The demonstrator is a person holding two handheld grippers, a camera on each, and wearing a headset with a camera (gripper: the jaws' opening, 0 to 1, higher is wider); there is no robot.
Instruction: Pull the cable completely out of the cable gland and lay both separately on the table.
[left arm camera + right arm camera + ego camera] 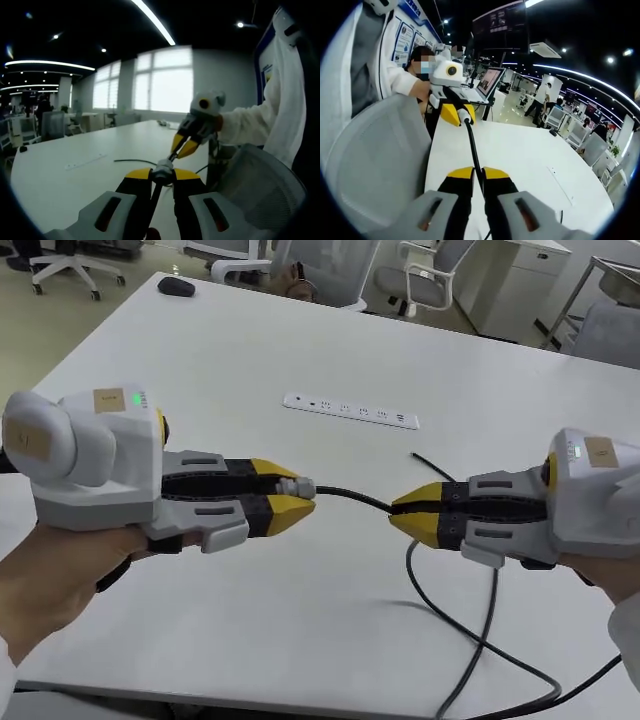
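The left hand-held gripper has its yellow jaws pressed onto the pale cable gland, which sits between the jaw tips with its narrow end pointing toward the other gripper. The black cable comes straight out of that end and is still seated in the gland. It crosses the short gap to the right hand-held gripper, whose jaws pinch the cable itself a little way along from the gland. The two grippers face each other tip to tip, close but not touching, and both are held above the white bench, with the stretch of cable between them nearly straight.

Behind the right gripper the cable drops to the bench, curls round in a loop and runs off toward the near edge. A short length of black cable also lies on the bench just beyond that gripper.

In the left gripper view the gland shows as a round grey cap between that gripper's own jaw tips, and the cable leads from it up to the yellow jaws opposite. In the right gripper view the cable passes between that gripper's closed jaw tips and rises to the gland in the facing gripper.

A white power strip lies flat on the bench beyond the grippers, well apart from them, and a dark mouse rests near the far edge. Office chairs stand past the bench
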